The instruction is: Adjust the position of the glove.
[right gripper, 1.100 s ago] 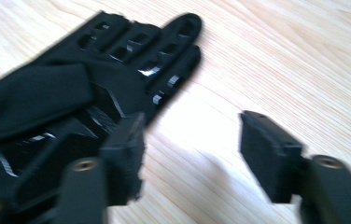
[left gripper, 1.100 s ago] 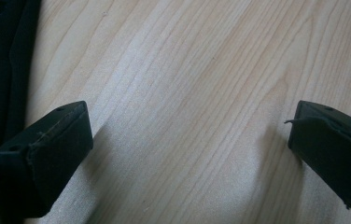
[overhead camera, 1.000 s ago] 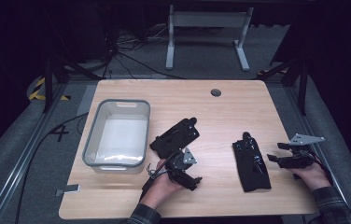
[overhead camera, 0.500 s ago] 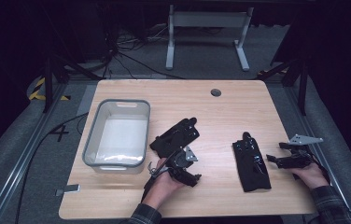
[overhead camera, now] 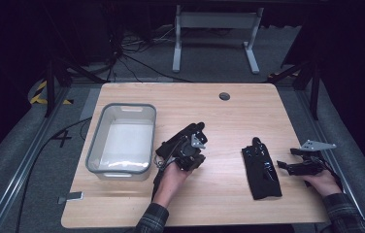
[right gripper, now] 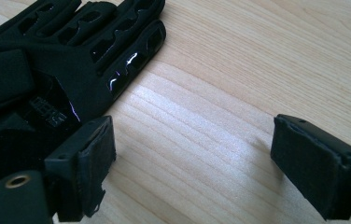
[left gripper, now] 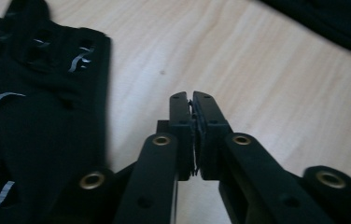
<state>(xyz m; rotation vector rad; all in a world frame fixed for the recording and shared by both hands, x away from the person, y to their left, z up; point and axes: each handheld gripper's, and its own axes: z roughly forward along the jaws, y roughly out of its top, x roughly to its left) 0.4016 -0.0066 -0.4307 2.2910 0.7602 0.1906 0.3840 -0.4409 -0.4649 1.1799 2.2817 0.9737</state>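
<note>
My left tool (overhead camera: 186,154) moved up beside left glove (overhead camera: 180,138), clenched, empty. Right tool (right gripper: 197,168) released beside right glove (overhead camera: 261,167). Next: I open left, grab glove.

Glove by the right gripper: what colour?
Black glove with glossy black finger strips; clearest in the right gripper view.

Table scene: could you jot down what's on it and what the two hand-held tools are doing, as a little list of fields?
Table: light wood
Bin: grey, at left, looks empty
Left glove: black, beside the bin
Right glove: black, lying flat
Left gripper: fingers shut, nothing between them, next to the left glove
Right gripper: fingers wide open over bare wood, beside the right glove
</note>
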